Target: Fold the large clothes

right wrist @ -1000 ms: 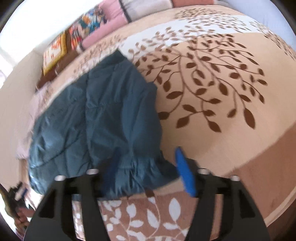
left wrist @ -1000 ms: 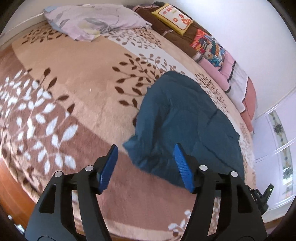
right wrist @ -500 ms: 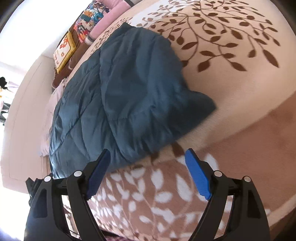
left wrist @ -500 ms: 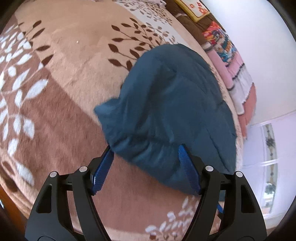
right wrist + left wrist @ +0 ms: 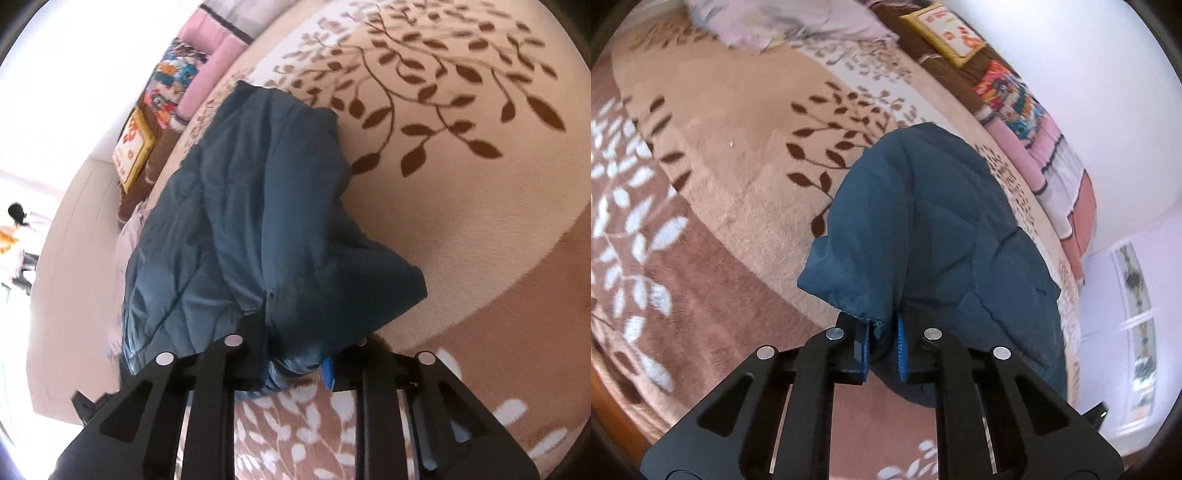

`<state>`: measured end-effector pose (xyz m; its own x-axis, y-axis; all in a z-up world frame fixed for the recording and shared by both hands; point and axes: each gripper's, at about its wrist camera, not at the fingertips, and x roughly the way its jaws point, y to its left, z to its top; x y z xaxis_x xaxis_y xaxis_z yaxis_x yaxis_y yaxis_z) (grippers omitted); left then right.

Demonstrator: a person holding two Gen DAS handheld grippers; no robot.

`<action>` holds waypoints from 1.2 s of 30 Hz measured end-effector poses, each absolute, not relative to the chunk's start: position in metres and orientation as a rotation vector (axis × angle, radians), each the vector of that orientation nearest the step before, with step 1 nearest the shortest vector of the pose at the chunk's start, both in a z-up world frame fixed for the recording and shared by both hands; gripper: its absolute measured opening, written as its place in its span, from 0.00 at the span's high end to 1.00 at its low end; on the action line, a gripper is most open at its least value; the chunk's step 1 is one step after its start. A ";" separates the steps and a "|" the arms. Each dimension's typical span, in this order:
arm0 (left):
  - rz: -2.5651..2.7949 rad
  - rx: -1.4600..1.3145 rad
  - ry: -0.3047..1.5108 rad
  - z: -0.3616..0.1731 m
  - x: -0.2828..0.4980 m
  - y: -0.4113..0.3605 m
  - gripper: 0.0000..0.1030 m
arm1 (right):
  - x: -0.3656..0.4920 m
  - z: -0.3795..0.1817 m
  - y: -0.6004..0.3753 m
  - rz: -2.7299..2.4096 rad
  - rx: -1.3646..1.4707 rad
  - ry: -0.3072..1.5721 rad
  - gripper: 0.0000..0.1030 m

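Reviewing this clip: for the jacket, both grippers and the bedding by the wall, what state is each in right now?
Blue jacket: bunched, near edge lifted off the bedspread, far part lying on it.
Left gripper: shut on the jacket's hem.
Right gripper: shut on the jacket's edge, fabric draped over its fingers.
Bedspread: spread flat.
Folded bedding: stacked along the wall.
Pillow: lying at the far end.

Each tool, left (image 5: pixel 882 349) and right (image 5: pixel 295 363), has black plastic arms with cut-out slots, round silver screw heads on top, and ribbed blue pads (image 5: pixel 901 347) lining the fingers.
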<state>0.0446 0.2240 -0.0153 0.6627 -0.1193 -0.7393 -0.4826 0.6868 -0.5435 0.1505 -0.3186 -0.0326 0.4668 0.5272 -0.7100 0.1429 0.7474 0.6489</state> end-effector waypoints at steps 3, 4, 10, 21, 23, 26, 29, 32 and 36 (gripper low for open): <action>0.208 -0.789 0.861 -0.011 0.023 0.222 0.89 | 0.130 -0.028 -0.318 0.262 0.673 1.091 0.80; 0.202 -0.787 0.869 -0.012 0.016 0.222 0.89 | 0.120 -0.027 -0.319 0.265 0.655 1.095 0.80; 0.185 -0.755 0.926 -0.022 -0.033 0.218 0.89 | 0.078 -0.031 -0.324 0.259 0.624 1.133 0.80; 0.201 -0.772 0.944 -0.040 -0.041 0.219 0.69 | 0.058 -0.024 -0.319 0.216 0.502 1.214 0.60; 0.194 -0.802 0.942 -0.044 -0.041 0.220 0.61 | 0.048 -0.017 -0.321 0.193 0.453 1.215 0.59; 0.180 -0.826 0.935 -0.048 -0.039 0.218 0.51 | 0.025 -0.002 -0.324 0.129 0.350 1.177 0.59; 0.180 -0.790 0.946 -0.049 -0.036 0.214 0.46 | 0.017 0.022 -0.309 0.145 0.241 1.090 0.59; 0.190 -0.725 0.960 -0.047 -0.031 0.209 0.45 | 0.025 0.045 -0.270 0.266 0.151 1.027 0.59; 0.200 -0.693 0.958 -0.043 -0.029 0.208 0.44 | 0.052 0.053 -0.193 0.427 0.012 1.015 0.70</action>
<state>-0.0289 0.2079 -0.0435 0.5758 -0.1390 -0.8057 -0.4495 0.7693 -0.4540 0.0520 -0.1933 0.0530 0.4527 0.3514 -0.8195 -0.3408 0.9175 0.2051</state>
